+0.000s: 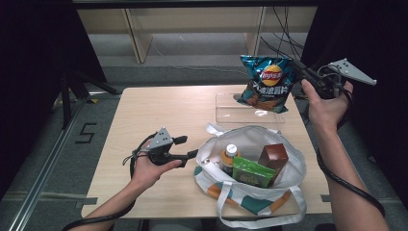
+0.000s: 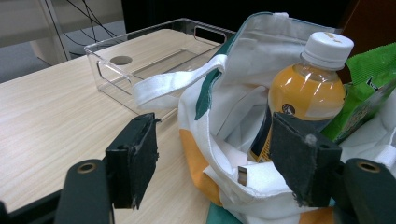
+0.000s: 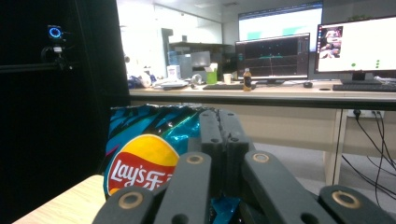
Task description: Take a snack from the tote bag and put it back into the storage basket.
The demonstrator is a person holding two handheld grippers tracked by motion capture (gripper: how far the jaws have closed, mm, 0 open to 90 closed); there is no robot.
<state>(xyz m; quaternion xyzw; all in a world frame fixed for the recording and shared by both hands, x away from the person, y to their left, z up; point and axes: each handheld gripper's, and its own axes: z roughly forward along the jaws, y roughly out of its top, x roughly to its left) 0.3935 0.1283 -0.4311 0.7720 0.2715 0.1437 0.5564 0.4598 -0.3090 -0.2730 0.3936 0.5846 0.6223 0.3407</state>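
My right gripper is shut on the top edge of a blue Lay's chip bag, holding it in the air over a clear plastic tray. In the right gripper view the bag hangs behind my shut jaws. My left gripper stands open at the left rim of a white tote bag. In the left gripper view its pads flank the tote's edge without pressing it. Inside the tote are an orange drink bottle, a green packet and a brown box.
The light wooden table has bare surface to the left and behind my left hand. The tote's white handles hang over the front edge. Shelving and cables lie on the floor beyond the table.
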